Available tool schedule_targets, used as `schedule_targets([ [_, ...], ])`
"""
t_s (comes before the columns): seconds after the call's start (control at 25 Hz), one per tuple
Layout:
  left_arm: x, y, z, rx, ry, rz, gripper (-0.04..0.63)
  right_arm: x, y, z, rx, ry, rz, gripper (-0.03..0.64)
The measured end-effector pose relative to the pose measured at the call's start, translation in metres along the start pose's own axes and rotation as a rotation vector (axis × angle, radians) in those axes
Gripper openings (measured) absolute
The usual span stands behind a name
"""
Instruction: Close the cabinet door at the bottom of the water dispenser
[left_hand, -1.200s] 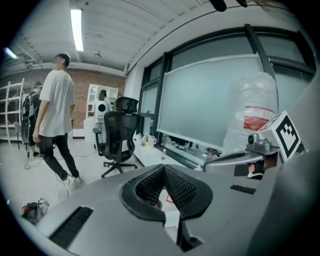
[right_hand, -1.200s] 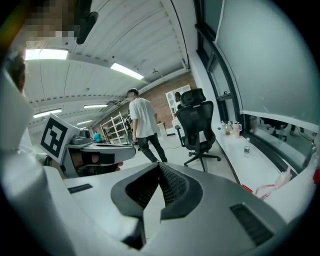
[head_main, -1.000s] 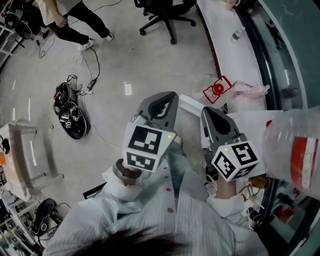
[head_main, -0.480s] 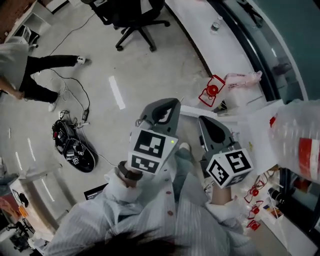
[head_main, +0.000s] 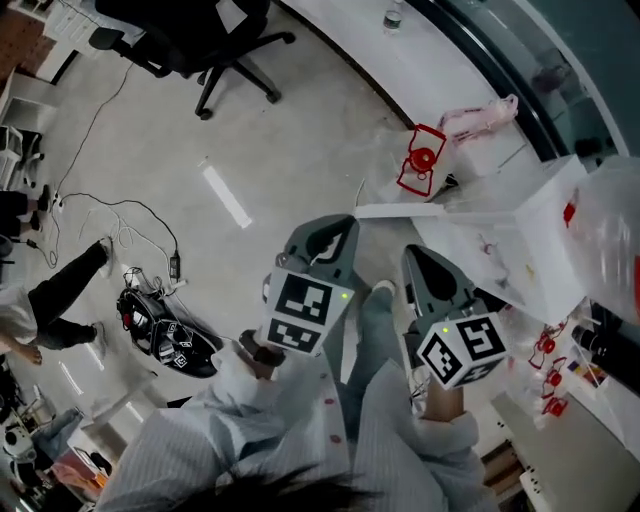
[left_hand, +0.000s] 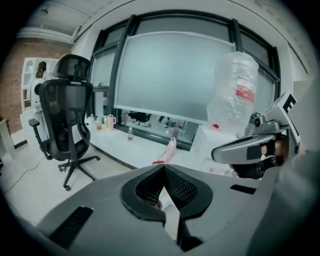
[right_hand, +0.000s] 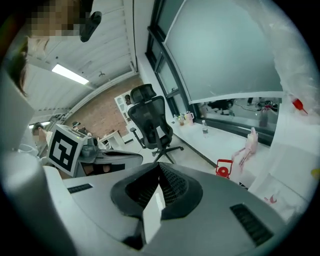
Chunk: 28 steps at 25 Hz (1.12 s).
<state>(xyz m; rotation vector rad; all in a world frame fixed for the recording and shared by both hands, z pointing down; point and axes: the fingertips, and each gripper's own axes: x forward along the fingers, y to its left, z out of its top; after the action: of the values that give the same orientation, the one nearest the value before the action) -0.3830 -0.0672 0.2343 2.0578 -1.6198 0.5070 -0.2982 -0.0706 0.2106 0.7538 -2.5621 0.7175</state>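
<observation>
Grey concrete floor (head_main: 300, 150) runs between an office chair (head_main: 200, 30) and a white desk (left_hand: 145, 150) along the window. The water dispenser (head_main: 540, 230) stands at the right of the head view. A thin white panel (head_main: 400, 211) juts from it over the floor, seen edge-on from above; I take this to be the open cabinet door.

The door is probably a light, stiff, hinged panel that swings freely. It needs no grasp, only a push on its flat face near the free edge, away from the hinge. A hard shove could rock the dispenser.

The left hand-held gripper (left_hand: 164, 172) has its jaws together and holds nothing. The right hand-held gripper (right_hand: 159, 167) looks the same, jaws meeting and empty. Both hang short of the door.

A big clear bottle (left_hand: 235, 90) sits on top of the dispenser; its water level can't be read. A small bottle (left_hand: 130, 133) stands on the desk. The cabinet's inside is hidden.
</observation>
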Motion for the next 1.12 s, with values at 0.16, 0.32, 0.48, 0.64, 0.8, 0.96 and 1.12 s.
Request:
schedule_targets([
  [0.16, 0.032, 0.008, -0.035, -0.007, 0.041, -0.029, 0.009, 0.015, -0.013, -0.027, 0.024, 0.032, -0.029, 0.014],
  [0.32, 0.061, 0.018, -0.065, -0.02, 0.071, -0.041, 0.009, 0.032, -0.023, -0.056, 0.049, 0.071, -0.032, 0.014],
  [0.48, 0.097, 0.022, -0.096, -0.009, 0.109, -0.063, 0.009, 0.044, -0.039, -0.088, 0.09, 0.117, -0.051, 0.014],
  [0.64, 0.135, 0.024, -0.134, -0.014, 0.155, -0.076, 0.009, 0.056, -0.056, -0.117, 0.114, 0.15, -0.063, 0.014],
  [0.8, 0.167, 0.028, -0.173, -0.024, 0.21, -0.078, 0.009, 0.073, -0.075, -0.15, 0.143, 0.182, -0.075, 0.014],
  [0.96, 0.192, 0.034, -0.207, -0.033, 0.264, -0.073, 0.009, 0.094, -0.094, -0.18, 0.168, 0.217, -0.081, 0.014],
  [1.12, 0.217, 0.035, -0.235, -0.051, 0.298, -0.072, 0.01, 0.117, -0.115, -0.21, 0.202, 0.245, -0.084, 0.014],
])
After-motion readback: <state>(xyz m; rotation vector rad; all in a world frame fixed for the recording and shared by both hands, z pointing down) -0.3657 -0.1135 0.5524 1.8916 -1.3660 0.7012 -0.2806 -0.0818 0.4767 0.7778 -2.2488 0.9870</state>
